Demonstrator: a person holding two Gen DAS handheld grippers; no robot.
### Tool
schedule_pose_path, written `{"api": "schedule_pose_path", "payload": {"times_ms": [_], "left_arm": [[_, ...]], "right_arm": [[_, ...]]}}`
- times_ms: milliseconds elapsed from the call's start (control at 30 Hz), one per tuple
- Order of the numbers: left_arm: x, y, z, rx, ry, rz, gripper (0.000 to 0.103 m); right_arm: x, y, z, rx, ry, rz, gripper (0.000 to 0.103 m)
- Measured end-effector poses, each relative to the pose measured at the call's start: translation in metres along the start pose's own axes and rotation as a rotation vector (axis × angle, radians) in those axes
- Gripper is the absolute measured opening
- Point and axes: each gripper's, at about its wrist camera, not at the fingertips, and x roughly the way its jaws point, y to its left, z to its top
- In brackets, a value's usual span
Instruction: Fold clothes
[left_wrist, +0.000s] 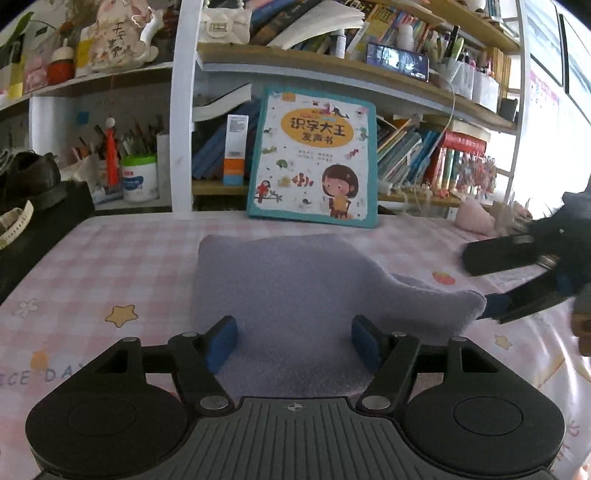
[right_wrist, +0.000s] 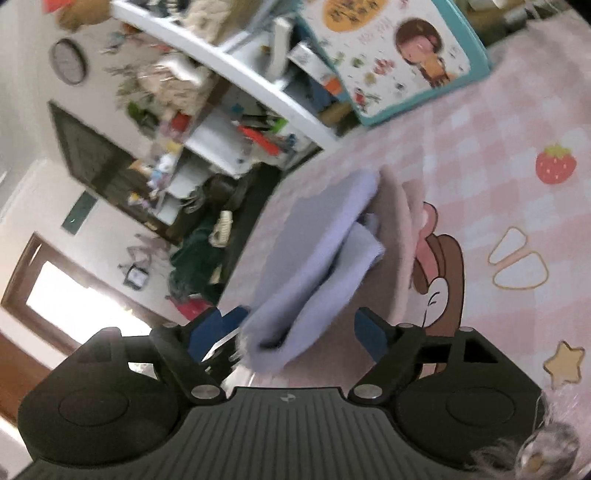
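A lavender fleece cloth (left_wrist: 288, 280) lies folded on the pink checked tablecloth (left_wrist: 110, 266). My left gripper (left_wrist: 293, 343) hovers over the cloth's near edge, its blue pads (left_wrist: 221, 343) wide apart and gripping nothing. At the right of the left wrist view, my right gripper (left_wrist: 476, 284) comes in at the cloth's raised right corner. In the tilted, blurred right wrist view, that layered corner of the cloth (right_wrist: 306, 266) sits between the blue pads of the right gripper (right_wrist: 293, 332). The jaws stand wide and there is a gap at the right pad (right_wrist: 369, 336).
A teal-edged children's book (left_wrist: 314, 158) leans against the crowded bookshelf (left_wrist: 332, 62) behind the cloth. At the left edge a black box (left_wrist: 44, 229) carries a dark shoe. A pink soft item (left_wrist: 474, 218) lies at the far right of the table.
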Motion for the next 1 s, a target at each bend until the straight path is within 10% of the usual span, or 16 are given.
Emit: {"api": "schedule_pose_path", "payload": {"times_ms": [367, 533, 633, 767, 867, 1000], "left_arm": [[-0.007, 0.011, -0.006, 0.003, -0.014, -0.043, 0.07], [-0.007, 0.015, -0.007, -0.004, -0.017, -0.053, 0.07], [-0.007, 0.014, -0.007, 0.0, -0.018, -0.051, 0.071], [-0.007, 0.019, -0.007, -0.024, -0.015, -0.054, 0.075], [-0.006, 0.021, -0.007, -0.024, -0.006, -0.039, 0.075], [-0.007, 0.02, -0.005, -0.024, -0.002, -0.034, 0.075]], "right_arm": [[0.078, -0.005, 0.046, 0.011, 0.038, -0.101, 0.072], [0.09, -0.001, 0.047, -0.08, 0.034, -0.173, 0.025], [0.08, 0.036, 0.033, -0.359, -0.042, -0.188, 0.02], [0.06, 0.087, -0.007, -0.865, -0.165, -0.092, 0.02], [0.069, 0.091, -0.013, -0.965, -0.141, -0.21, 0.025], [0.092, 0.041, 0.029, -0.593, -0.007, -0.409, 0.049]]}}
